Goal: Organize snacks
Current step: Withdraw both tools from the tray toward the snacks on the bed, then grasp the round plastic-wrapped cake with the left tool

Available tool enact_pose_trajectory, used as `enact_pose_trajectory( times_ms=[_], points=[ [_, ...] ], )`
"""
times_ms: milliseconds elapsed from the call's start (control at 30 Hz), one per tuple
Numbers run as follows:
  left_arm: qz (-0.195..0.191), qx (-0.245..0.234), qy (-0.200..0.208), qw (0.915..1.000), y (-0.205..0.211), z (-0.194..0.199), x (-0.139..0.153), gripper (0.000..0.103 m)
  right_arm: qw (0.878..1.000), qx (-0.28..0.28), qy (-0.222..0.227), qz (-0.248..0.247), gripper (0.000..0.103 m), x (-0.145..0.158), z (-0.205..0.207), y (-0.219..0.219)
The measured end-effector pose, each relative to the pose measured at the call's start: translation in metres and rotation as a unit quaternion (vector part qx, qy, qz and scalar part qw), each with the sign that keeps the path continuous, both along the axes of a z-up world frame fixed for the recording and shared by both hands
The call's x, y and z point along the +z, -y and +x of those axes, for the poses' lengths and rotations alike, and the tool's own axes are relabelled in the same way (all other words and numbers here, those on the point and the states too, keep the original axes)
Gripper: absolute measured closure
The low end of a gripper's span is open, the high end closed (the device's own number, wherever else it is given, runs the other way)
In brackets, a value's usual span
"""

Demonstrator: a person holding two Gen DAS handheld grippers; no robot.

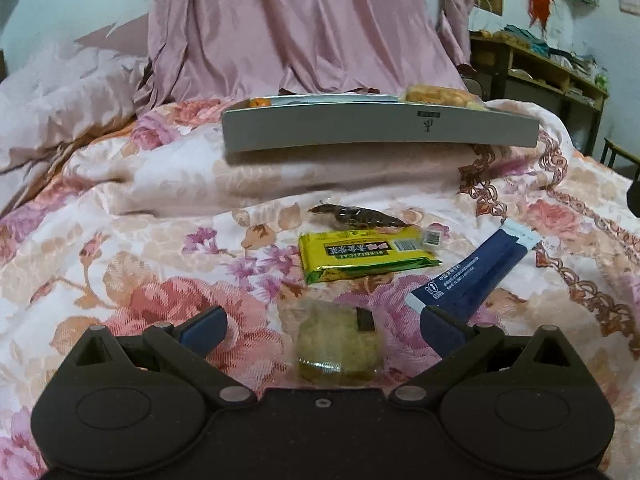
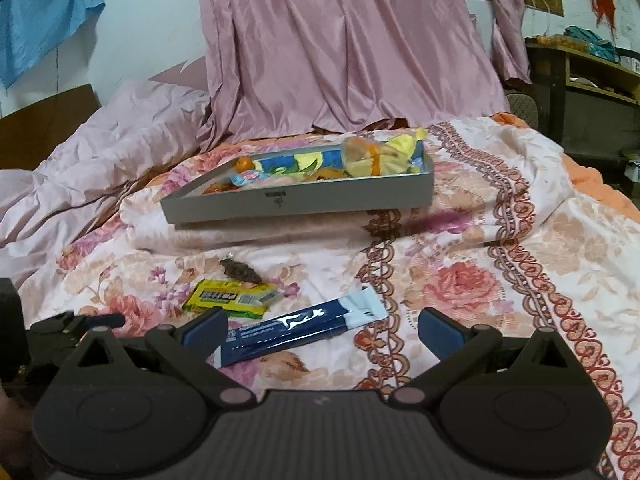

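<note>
On the floral quilt lie a clear-wrapped pale cake (image 1: pixel 339 347), a yellow-green packet (image 1: pixel 366 254) (image 2: pixel 231 297), a dark brown wrapped snack (image 1: pixel 362 217) (image 2: pixel 241 270) and a blue sachet (image 1: pixel 478 268) (image 2: pixel 302 327). My left gripper (image 1: pixel 322 328) is open, with the pale cake between its fingers. My right gripper (image 2: pixel 322 330) is open just over the blue sachet's near end. A grey tray (image 1: pixel 380 130) (image 2: pixel 304 200) sits farther back, holding several snacks: a yellow-blue bag (image 2: pixel 320 160), small orange items (image 2: pixel 243 165) and a bread pack (image 1: pixel 438 95).
A pink curtain (image 2: pixel 344 48) hangs behind the bed. A rumpled pink blanket (image 2: pixel 80 152) lies at the left. Wooden shelving (image 1: pixel 540 68) (image 2: pixel 592 80) stands at the right beyond the quilt's edge. The left gripper's body (image 2: pixel 60 332) shows at the right view's left side.
</note>
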State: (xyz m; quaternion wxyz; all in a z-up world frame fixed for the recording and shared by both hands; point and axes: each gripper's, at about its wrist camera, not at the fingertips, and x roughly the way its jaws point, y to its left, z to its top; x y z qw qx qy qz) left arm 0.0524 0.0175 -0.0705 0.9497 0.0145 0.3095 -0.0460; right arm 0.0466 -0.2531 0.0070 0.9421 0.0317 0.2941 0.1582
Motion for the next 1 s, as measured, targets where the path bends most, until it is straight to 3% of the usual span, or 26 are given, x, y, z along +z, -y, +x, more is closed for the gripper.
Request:
enact_pose_trajectory(
  times_ms=[233,433,500,567,833,1000],
  points=[
    [0.032,-0.029,-0.024,0.9988,0.014,0.009,-0.014,0.014,1.0,0.003,-0.01,0.0,0.0,-0.007,0.004,-0.006],
    [0.023,-0.031,-0.033,0.9987,0.012,0.012,-0.02,0.018,1.0,0.002,-0.015,0.003,0.0,-0.009,0.005,-0.005],
    [0.016,-0.033,-0.033,0.9988,0.011,0.012,-0.021,0.026,1.0,0.002,-0.017,0.006,0.0,-0.009,0.005,-0.005],
    [0.008,-0.036,-0.031,0.9989,0.01,0.011,-0.019,0.048,1.0,0.003,-0.018,0.005,0.0,-0.009,0.005,-0.005],
    [-0.026,-0.038,-0.017,0.9988,0.005,0.005,-0.006,0.052,1.0,0.008,-0.024,0.007,0.0,-0.01,0.004,-0.008],
    [-0.031,-0.024,-0.011,0.9992,0.001,0.005,-0.001,0.052,0.996,0.016,-0.08,0.035,0.0,-0.03,0.017,-0.012]
  ],
)
